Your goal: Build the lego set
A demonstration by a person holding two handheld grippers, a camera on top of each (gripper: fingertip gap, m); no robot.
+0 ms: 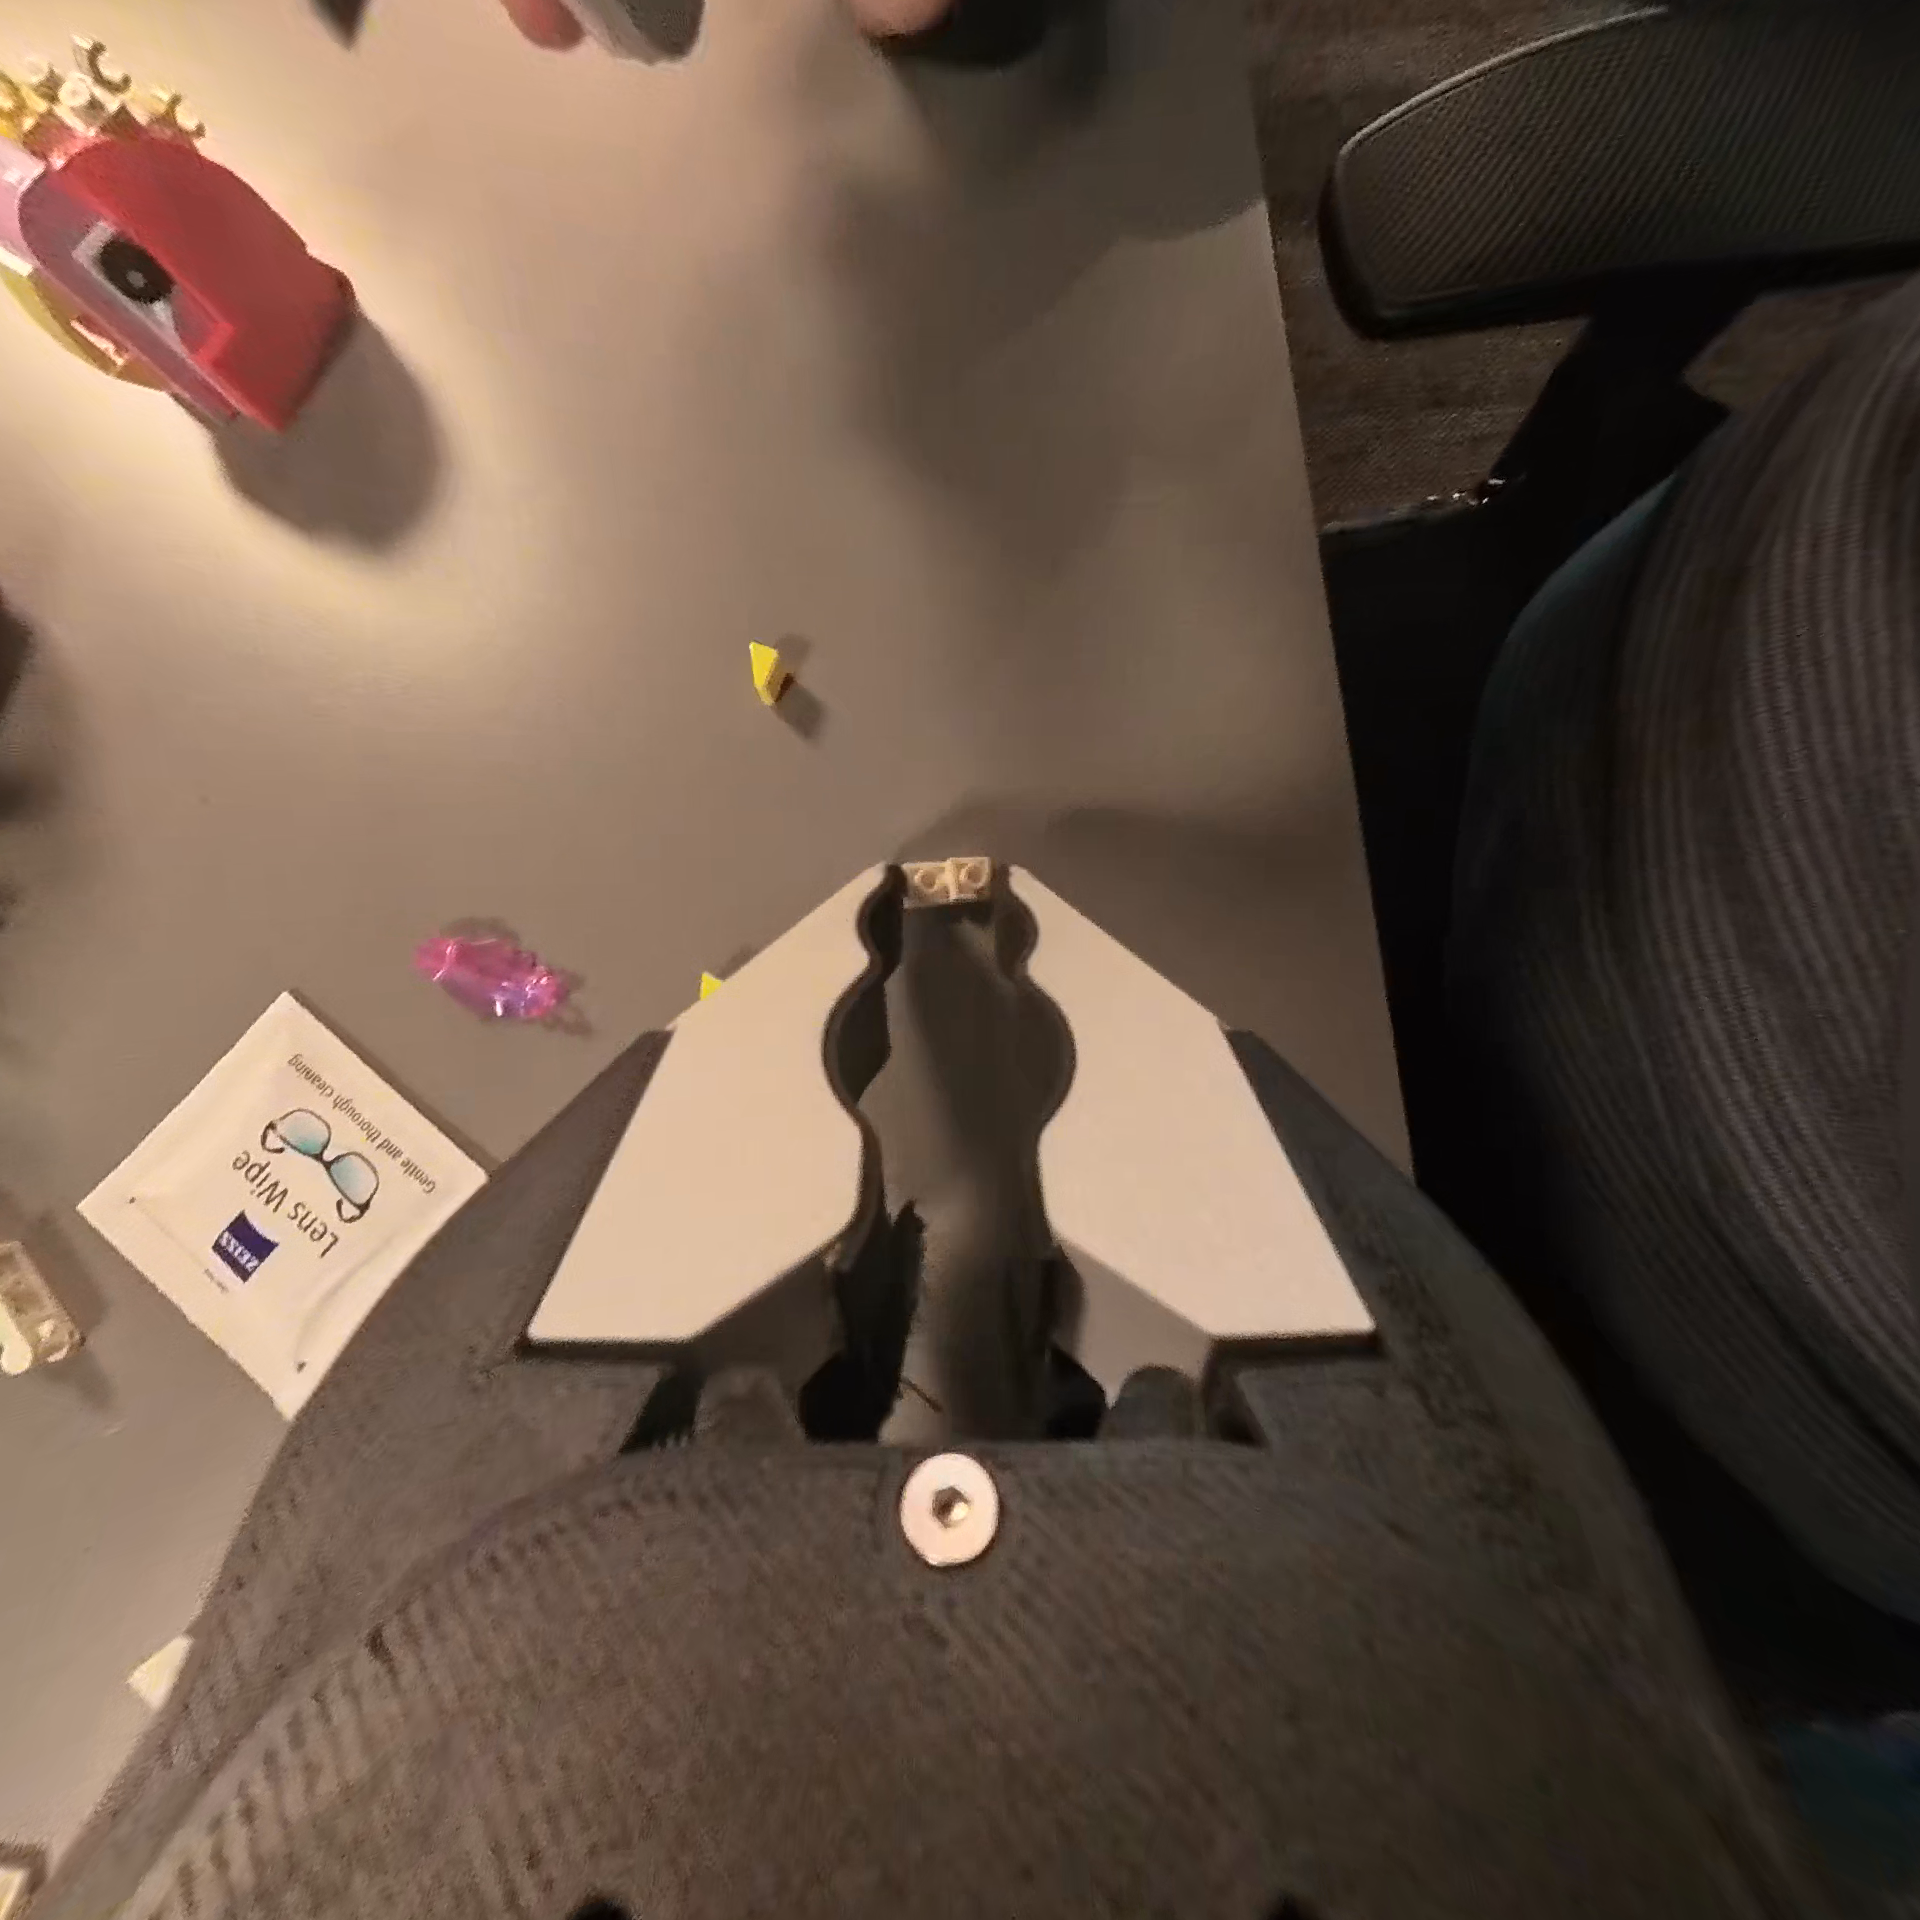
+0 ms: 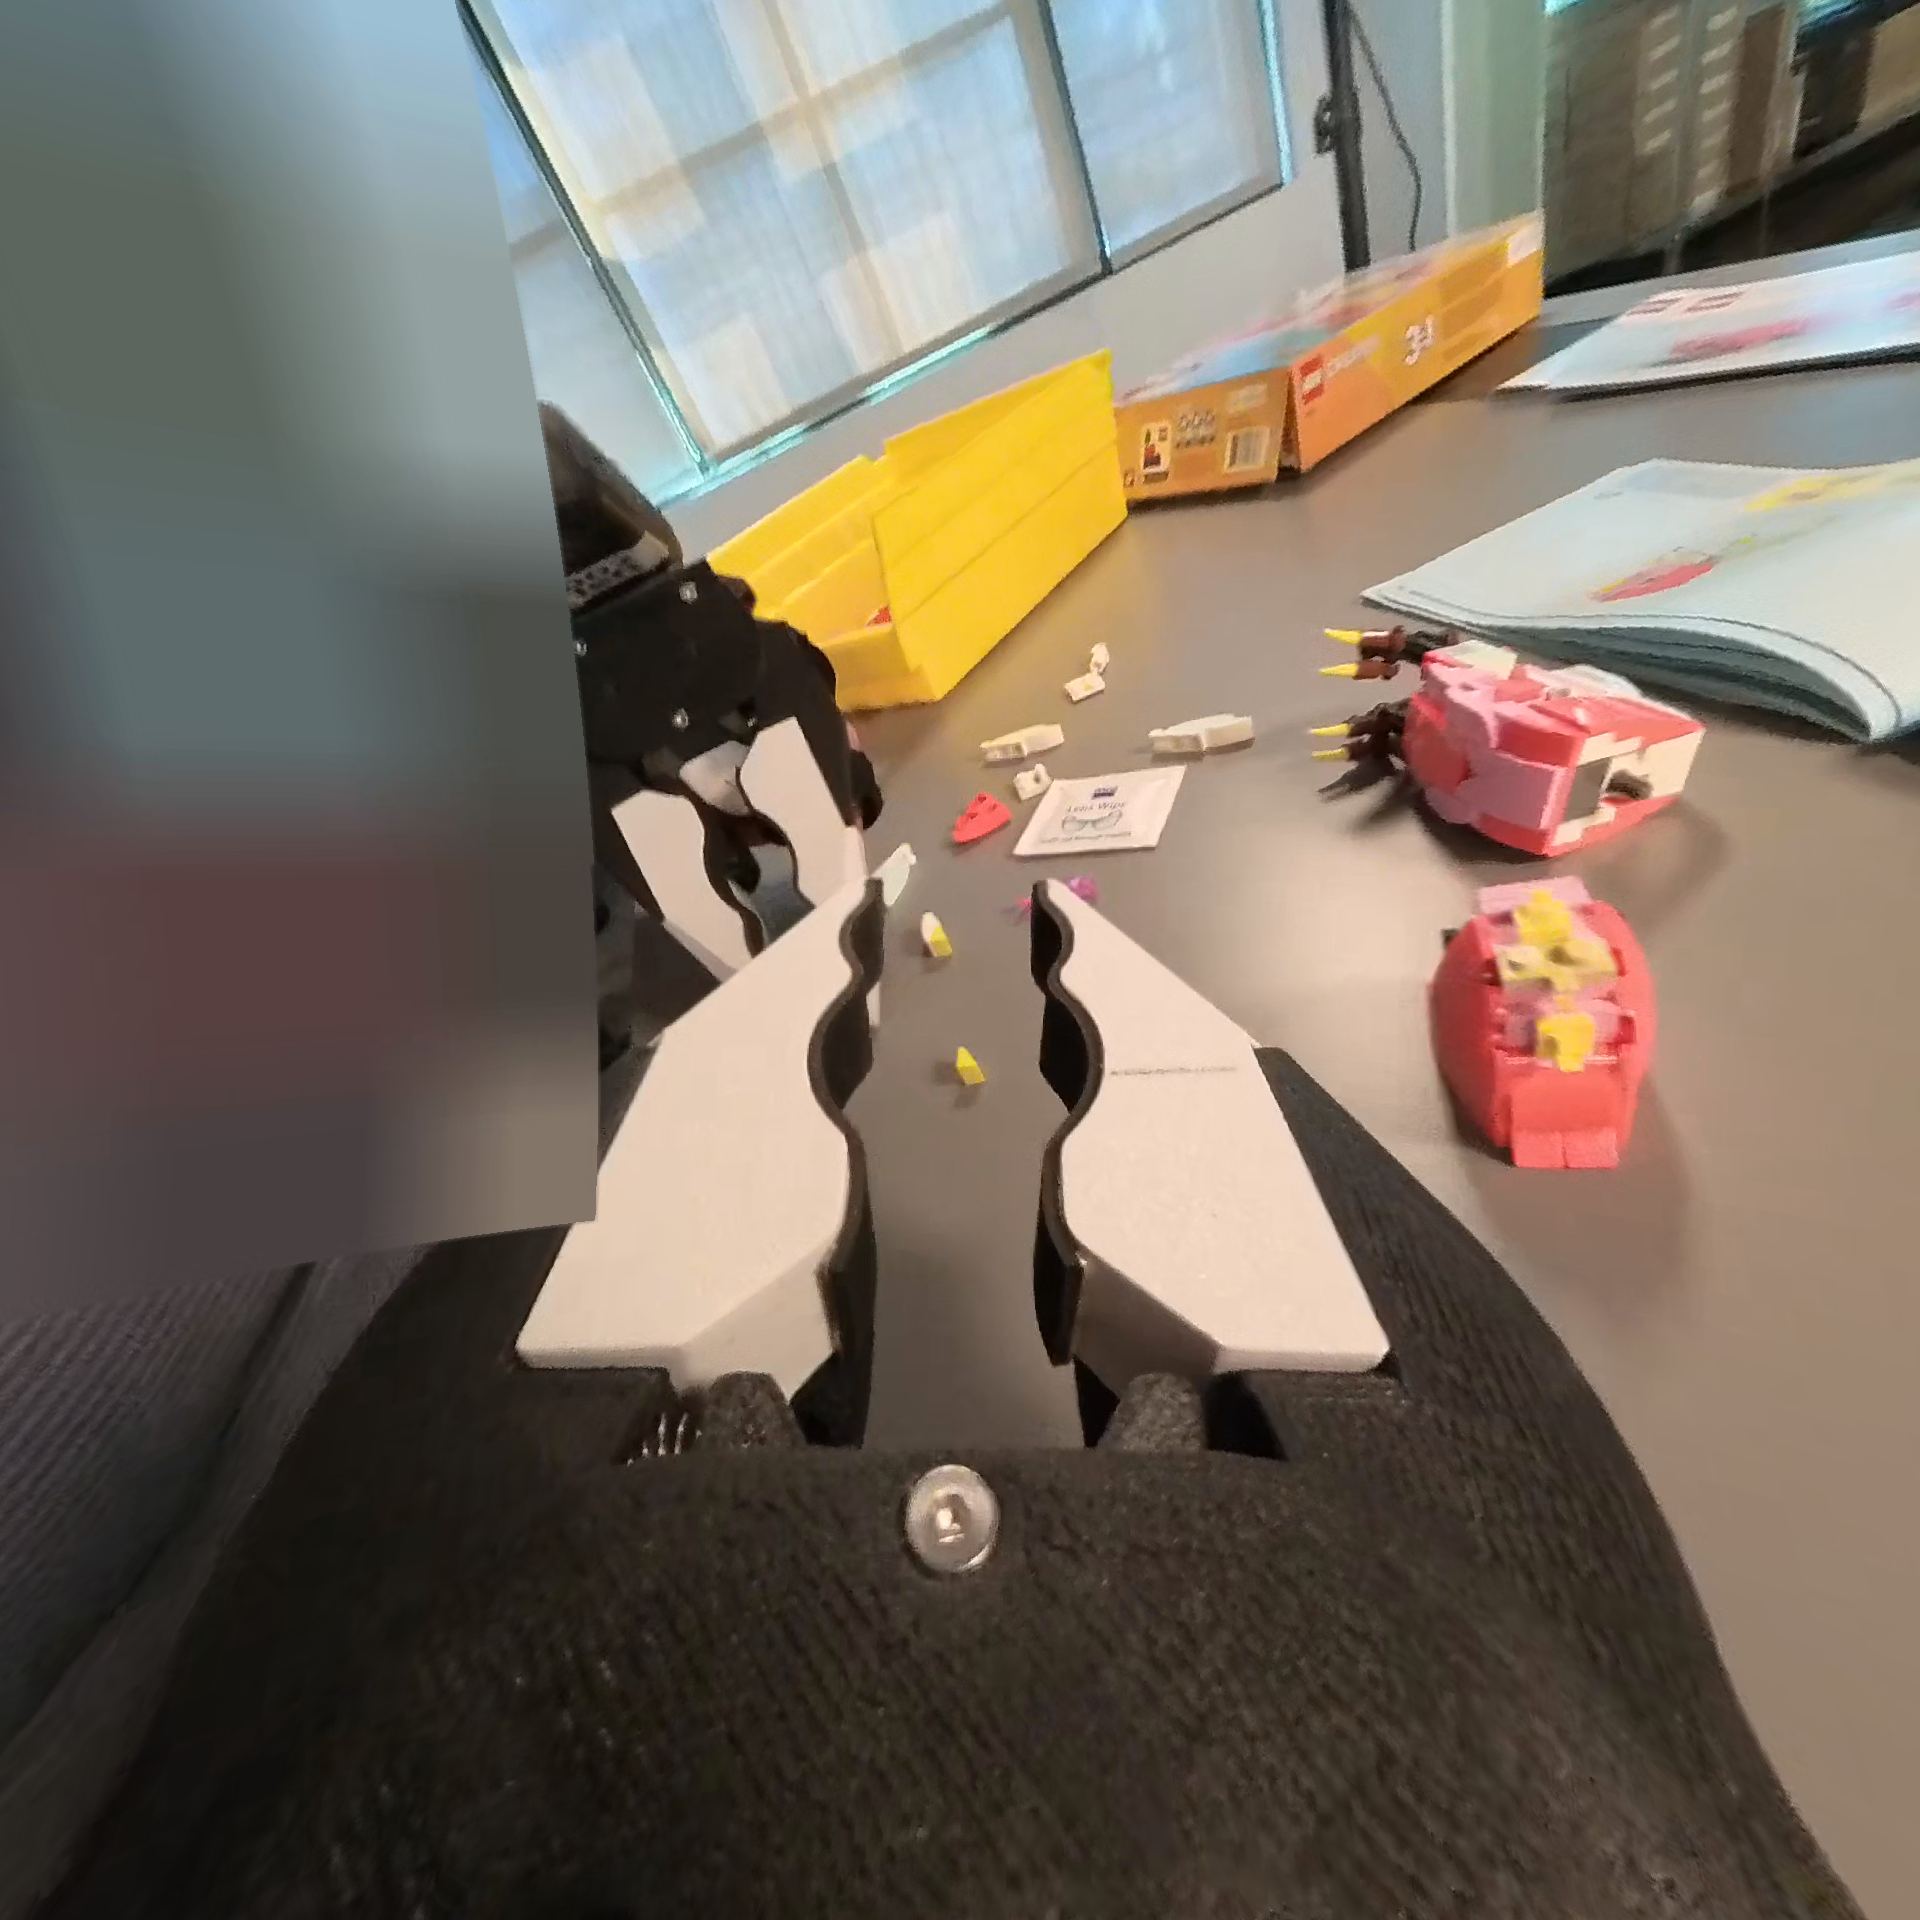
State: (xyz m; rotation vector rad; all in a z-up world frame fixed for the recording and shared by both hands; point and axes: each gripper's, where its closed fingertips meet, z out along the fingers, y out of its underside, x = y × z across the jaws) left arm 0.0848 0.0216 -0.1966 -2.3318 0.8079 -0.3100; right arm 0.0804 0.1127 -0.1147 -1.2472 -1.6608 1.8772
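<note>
Left gripper (image 1: 954,883) pinches a small white brick (image 1: 952,881) (tips only); right gripper (image 2: 956,899) gapes bare

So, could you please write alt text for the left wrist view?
The left gripper holds a small cream brick at its tips above a grey table. Nearby lie a yellow piece, a pink piece and a white sachet.
</note>
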